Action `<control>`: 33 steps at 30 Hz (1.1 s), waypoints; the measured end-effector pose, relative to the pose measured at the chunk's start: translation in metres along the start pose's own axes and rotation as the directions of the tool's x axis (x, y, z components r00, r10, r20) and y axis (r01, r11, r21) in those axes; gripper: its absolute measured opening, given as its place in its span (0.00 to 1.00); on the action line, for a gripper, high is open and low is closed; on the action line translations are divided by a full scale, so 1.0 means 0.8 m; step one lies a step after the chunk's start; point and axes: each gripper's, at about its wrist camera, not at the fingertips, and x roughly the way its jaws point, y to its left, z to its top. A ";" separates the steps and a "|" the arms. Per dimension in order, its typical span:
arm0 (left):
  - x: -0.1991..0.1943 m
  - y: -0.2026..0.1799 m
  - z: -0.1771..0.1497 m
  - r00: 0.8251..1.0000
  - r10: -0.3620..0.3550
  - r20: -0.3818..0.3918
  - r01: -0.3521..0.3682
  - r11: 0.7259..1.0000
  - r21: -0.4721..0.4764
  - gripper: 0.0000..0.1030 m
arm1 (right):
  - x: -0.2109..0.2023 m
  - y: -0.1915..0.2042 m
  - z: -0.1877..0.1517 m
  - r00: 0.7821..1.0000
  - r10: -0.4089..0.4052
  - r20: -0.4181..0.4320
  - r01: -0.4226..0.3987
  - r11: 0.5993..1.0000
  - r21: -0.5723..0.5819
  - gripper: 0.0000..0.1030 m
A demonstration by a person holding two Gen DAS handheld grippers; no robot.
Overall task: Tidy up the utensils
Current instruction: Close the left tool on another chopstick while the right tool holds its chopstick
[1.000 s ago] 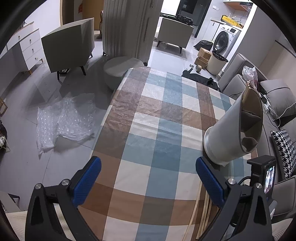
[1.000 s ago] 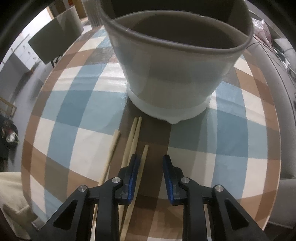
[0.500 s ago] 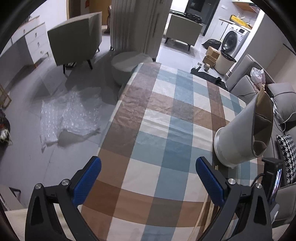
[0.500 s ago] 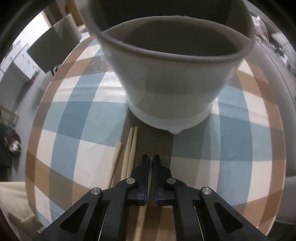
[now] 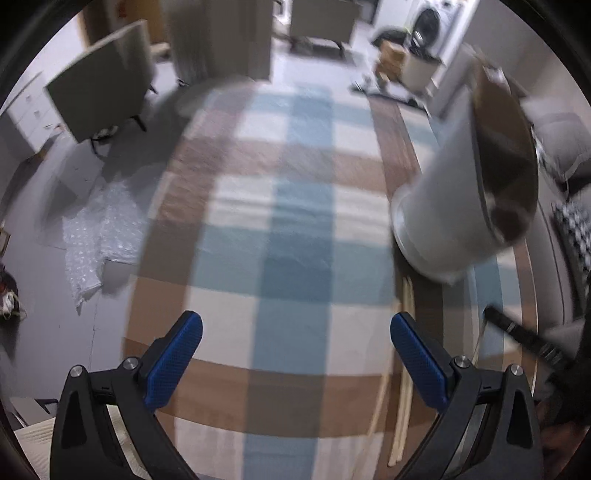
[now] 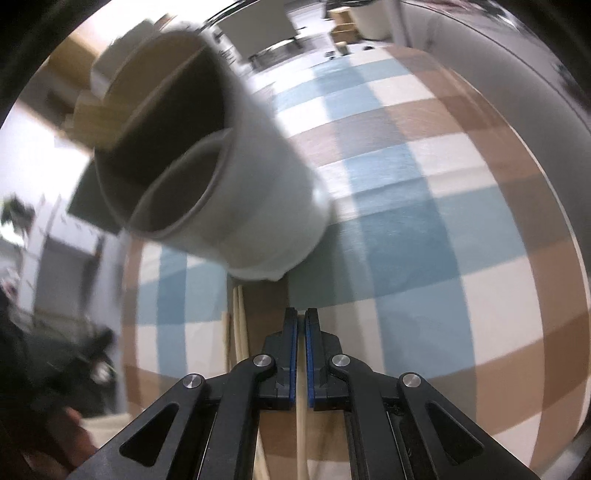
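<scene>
A white utensil holder (image 6: 236, 177) with divided compartments stands on the checked tablecloth (image 6: 424, 229); it also shows in the left wrist view (image 5: 458, 206) at the right. My right gripper (image 6: 301, 321) is shut on one wooden chopstick (image 6: 302, 424), just in front of the holder's base. Other chopsticks (image 6: 239, 325) lie on the cloth to its left, also seen in the left wrist view (image 5: 404, 369). My left gripper (image 5: 295, 354) is open and empty above the cloth, left of the chopsticks.
A grey sofa (image 5: 565, 155) runs along the table's right side. Bubble wrap (image 5: 99, 229) lies on the floor to the left, with a grey armchair (image 5: 103, 92) beyond. A washing machine (image 5: 428, 22) and boxes stand far back.
My right gripper closed on a chopstick and swung right and upward, so the holder now sits to its left. The left gripper moved forward and stayed open.
</scene>
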 end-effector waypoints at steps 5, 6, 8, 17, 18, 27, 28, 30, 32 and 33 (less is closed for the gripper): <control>0.026 -0.035 -0.014 0.996 0.014 -0.086 -0.006 0.996 0.093 0.96 | -0.025 -0.033 0.003 0.994 0.104 0.029 -0.107 0.988 0.112 0.03; 0.028 -0.037 -0.016 0.995 0.017 -0.097 -0.007 0.995 0.096 0.94 | -0.030 -0.038 0.006 0.993 0.118 0.032 -0.121 0.984 0.127 0.03; 0.036 -0.043 -0.018 0.993 0.020 -0.117 -0.008 0.995 0.099 0.91 | -0.039 -0.055 0.011 0.990 0.138 0.039 -0.142 0.980 0.143 0.03; 0.053 -0.062 -0.024 0.987 0.086 -0.134 -0.068 0.988 0.137 0.88 | -0.067 -0.071 0.005 0.977 0.202 0.064 -0.210 0.966 0.149 0.03; 0.053 -0.064 -0.024 0.987 0.096 -0.133 -0.076 0.987 0.142 0.86 | -0.072 -0.072 0.002 0.975 0.212 0.062 -0.219 0.964 0.148 0.03; 0.057 -0.083 -0.019 0.987 0.127 -0.102 -0.109 0.979 0.172 0.75 | -0.080 -0.064 0.004 0.976 0.211 0.060 -0.216 0.972 0.094 0.03; 0.057 -0.084 -0.018 0.987 0.128 -0.101 -0.109 0.979 0.173 0.73 | -0.080 -0.064 0.004 0.976 0.209 0.060 -0.214 0.973 0.091 0.03; 0.056 -0.090 -0.014 0.989 0.102 -0.110 -0.084 0.983 0.163 0.62 | -0.080 -0.061 0.005 0.977 0.204 0.060 -0.208 0.974 0.086 0.03; 0.057 -0.093 -0.015 0.990 0.082 -0.118 -0.062 0.985 0.161 0.46 | -0.080 -0.059 0.005 0.978 0.202 0.060 -0.206 0.976 0.077 0.03; 0.058 -0.096 -0.016 0.990 0.074 -0.120 -0.054 0.985 0.162 0.42 | -0.080 -0.057 0.006 0.978 0.201 0.060 -0.205 0.976 0.073 0.03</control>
